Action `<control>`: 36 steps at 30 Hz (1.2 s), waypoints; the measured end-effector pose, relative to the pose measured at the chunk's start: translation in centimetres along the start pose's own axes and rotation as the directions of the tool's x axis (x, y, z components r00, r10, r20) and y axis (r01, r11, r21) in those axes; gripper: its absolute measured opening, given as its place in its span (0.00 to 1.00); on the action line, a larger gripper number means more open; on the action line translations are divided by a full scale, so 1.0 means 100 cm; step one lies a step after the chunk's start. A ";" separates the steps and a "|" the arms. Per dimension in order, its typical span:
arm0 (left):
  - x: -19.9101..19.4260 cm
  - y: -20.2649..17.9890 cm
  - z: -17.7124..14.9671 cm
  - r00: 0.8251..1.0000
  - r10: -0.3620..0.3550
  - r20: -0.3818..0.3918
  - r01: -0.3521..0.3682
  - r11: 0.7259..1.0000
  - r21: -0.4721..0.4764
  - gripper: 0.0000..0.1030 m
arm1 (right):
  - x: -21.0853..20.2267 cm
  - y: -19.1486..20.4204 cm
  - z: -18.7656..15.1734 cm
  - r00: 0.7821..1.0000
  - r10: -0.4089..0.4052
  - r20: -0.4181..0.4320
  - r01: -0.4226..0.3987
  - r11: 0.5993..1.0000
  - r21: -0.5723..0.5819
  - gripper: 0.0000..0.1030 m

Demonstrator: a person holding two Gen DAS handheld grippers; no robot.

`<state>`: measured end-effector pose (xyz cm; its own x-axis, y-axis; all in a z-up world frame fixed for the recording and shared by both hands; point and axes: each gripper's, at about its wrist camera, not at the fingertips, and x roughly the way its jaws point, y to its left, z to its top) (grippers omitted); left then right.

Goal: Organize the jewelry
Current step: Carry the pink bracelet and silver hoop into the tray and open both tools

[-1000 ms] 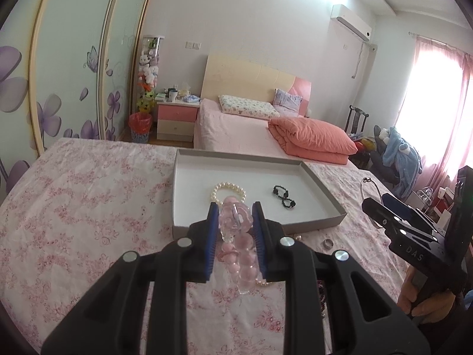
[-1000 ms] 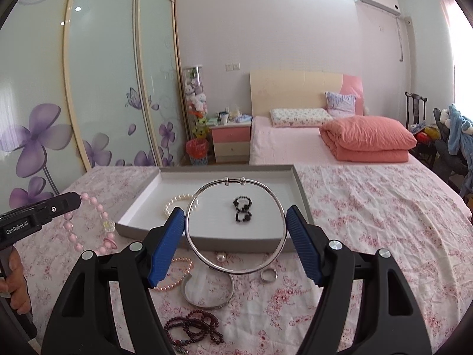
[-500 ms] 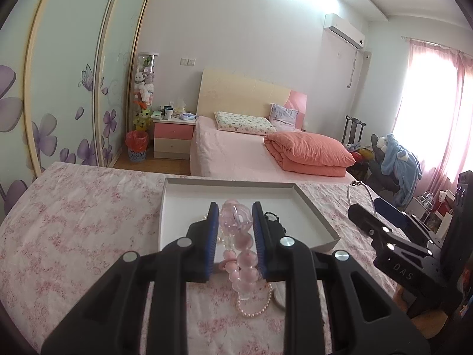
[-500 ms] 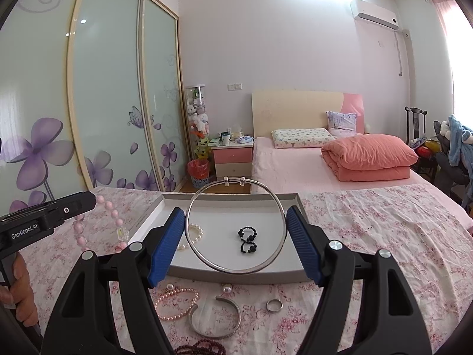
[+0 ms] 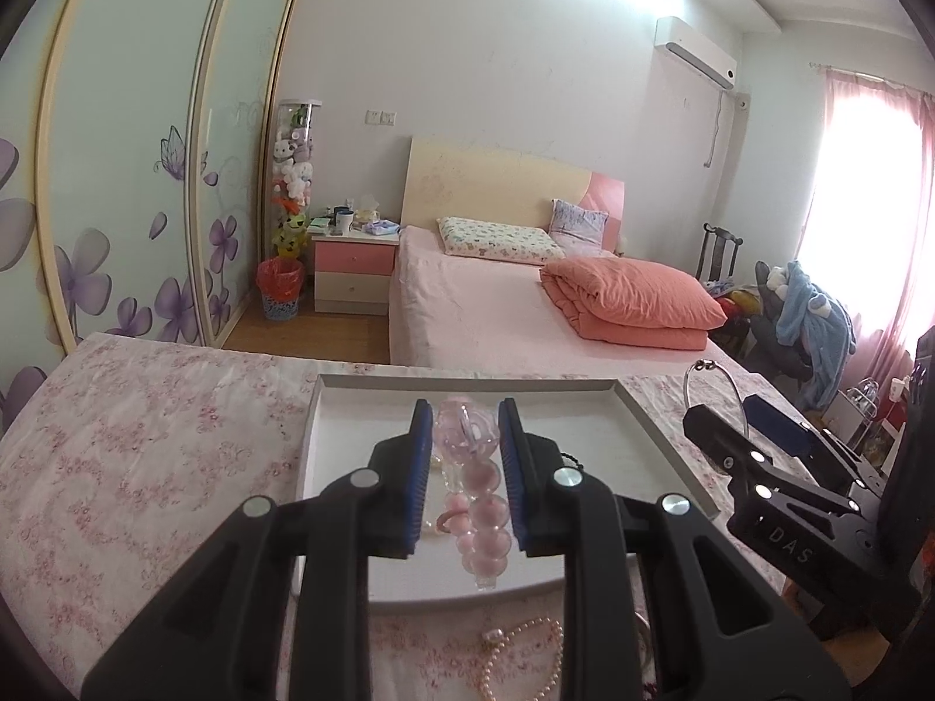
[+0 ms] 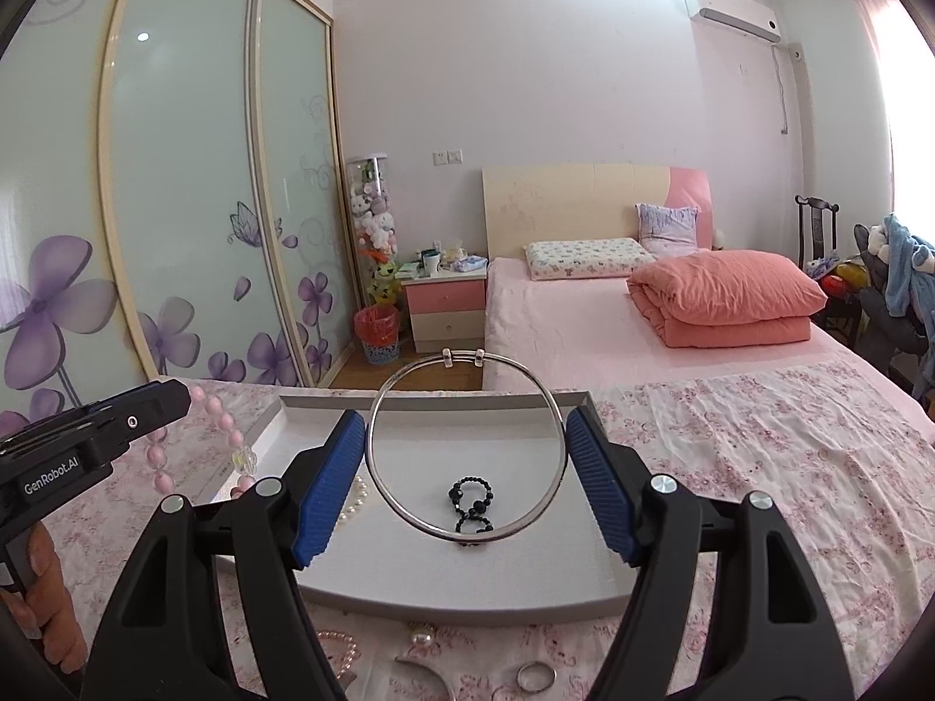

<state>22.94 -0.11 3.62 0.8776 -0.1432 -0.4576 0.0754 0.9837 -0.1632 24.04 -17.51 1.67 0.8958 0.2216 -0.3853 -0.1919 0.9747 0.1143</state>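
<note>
Where blue pads meet: silver bangle (image 6: 464,444) in right hand-held gripper (image 6: 466,461) (above tray (image 6: 409,584)).

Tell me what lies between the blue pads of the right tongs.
A silver bangle, gripped by the right tongs, shown in the right wrist view. Seen through it: black bead bracelet in the tray.

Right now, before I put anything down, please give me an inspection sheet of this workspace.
Surface: pink floral cloth, wrinkled.
Job's things: grey tray holds black bead bracelet and pearl strand.
Clutter: silver ring, pearl string lie on cloth before the tray.
Grippers: left hand-held gripper shut on pink bead bracelet; right hand-held gripper shut on silver bangle; both over the tray.
Cables: nothing seen.
Surroundings: bed, wardrobe, nightstand.
</note>
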 end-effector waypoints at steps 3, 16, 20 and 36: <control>0.019 0.003 0.001 1.000 0.007 -0.018 -0.007 1.000 -0.001 0.23 | 0.018 0.000 0.000 0.999 -0.002 -0.032 0.001 1.000 -0.004 0.69; 0.072 0.012 -0.001 0.996 0.024 -0.085 -0.025 1.000 -0.016 0.23 | 0.078 -0.003 -0.015 0.977 -0.010 -0.215 0.013 1.000 0.015 0.69; 0.082 0.015 -0.005 0.994 0.030 -0.104 -0.032 0.999 -0.012 0.23 | 0.085 -0.002 -0.018 0.970 -0.010 -0.244 0.015 1.000 0.016 0.69; 0.092 0.029 -0.011 0.989 0.051 -0.137 -0.058 0.997 -0.048 0.28 | 0.093 -0.006 -0.024 0.958 -0.013 -0.287 0.024 0.999 0.033 0.74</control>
<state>30.69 1.32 -2.02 0.8073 -0.1063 -0.5805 0.0015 0.9840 -0.1781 31.50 -15.96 -4.14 0.7452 0.2073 -0.6338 -0.1571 0.9783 0.1353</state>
